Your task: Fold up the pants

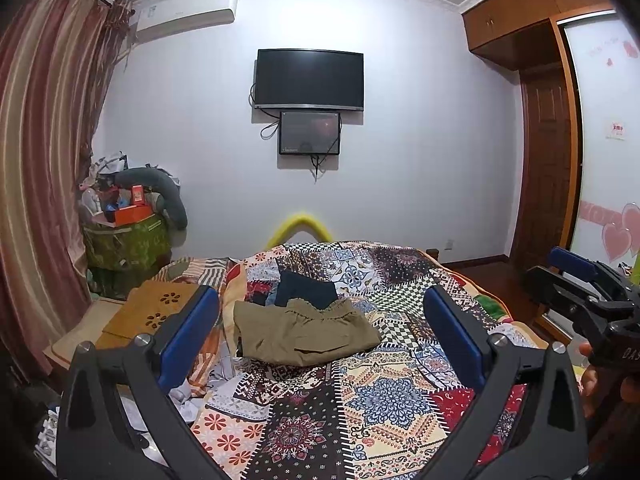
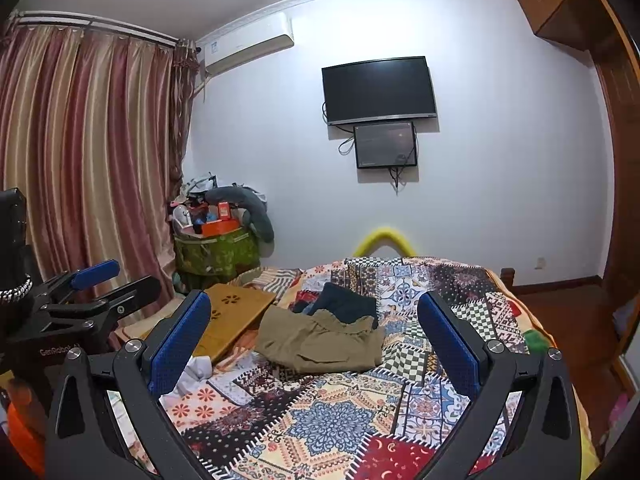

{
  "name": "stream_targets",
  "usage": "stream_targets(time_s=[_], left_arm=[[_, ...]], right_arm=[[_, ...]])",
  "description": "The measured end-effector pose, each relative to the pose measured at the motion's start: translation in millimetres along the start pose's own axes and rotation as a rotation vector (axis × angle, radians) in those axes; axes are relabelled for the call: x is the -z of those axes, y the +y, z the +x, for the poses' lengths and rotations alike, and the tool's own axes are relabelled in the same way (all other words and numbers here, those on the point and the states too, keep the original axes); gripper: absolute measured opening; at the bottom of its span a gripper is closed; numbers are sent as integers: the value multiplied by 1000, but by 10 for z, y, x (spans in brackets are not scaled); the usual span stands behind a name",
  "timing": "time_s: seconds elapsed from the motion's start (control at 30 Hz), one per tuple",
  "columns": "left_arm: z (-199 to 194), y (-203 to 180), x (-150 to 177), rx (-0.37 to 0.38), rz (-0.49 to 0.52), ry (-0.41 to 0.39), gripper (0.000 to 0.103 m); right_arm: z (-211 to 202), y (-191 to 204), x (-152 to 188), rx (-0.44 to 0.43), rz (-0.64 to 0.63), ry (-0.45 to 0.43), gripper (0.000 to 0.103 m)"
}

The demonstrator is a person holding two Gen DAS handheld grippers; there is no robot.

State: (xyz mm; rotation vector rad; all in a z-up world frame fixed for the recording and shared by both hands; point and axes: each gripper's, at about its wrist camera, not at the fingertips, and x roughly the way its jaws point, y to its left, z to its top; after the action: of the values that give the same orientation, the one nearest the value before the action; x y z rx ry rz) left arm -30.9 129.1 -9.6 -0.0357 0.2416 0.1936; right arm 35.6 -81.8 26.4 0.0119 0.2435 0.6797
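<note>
Olive-brown pants (image 1: 306, 334) lie in a rumpled, partly folded heap on the patchwork quilt (image 1: 400, 400), just in front of a dark navy garment (image 1: 310, 290).
I hold my left gripper (image 1: 320, 334) and right gripper (image 2: 316, 344) above the quilt, fingers (image 1: 188, 336) spread wide and empty. Judged step: approach before grasping. The gathered waistband faces the navy garment; the heap's long axis runs across my view. Next I must descend and pinch two edges.

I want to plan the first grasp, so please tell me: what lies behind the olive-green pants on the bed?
Behind the olive-green pants lies a dark navy garment, partly overlapped by their ruffled waistband. Beneath both is the patchwork quilt. The covered part of the navy garment cannot be seen.
</note>
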Motion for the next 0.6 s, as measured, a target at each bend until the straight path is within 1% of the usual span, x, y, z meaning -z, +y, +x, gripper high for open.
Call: stream_targets(time_s=[0.3,0.6], left_arm=[[-5,-26,15,-1,8,1,103],[-32,-52,-4,15,17,-1,103]], right_arm=[[-13,-3,7,2,6,4,103],[-18,-13,20,6,12,3,103]])
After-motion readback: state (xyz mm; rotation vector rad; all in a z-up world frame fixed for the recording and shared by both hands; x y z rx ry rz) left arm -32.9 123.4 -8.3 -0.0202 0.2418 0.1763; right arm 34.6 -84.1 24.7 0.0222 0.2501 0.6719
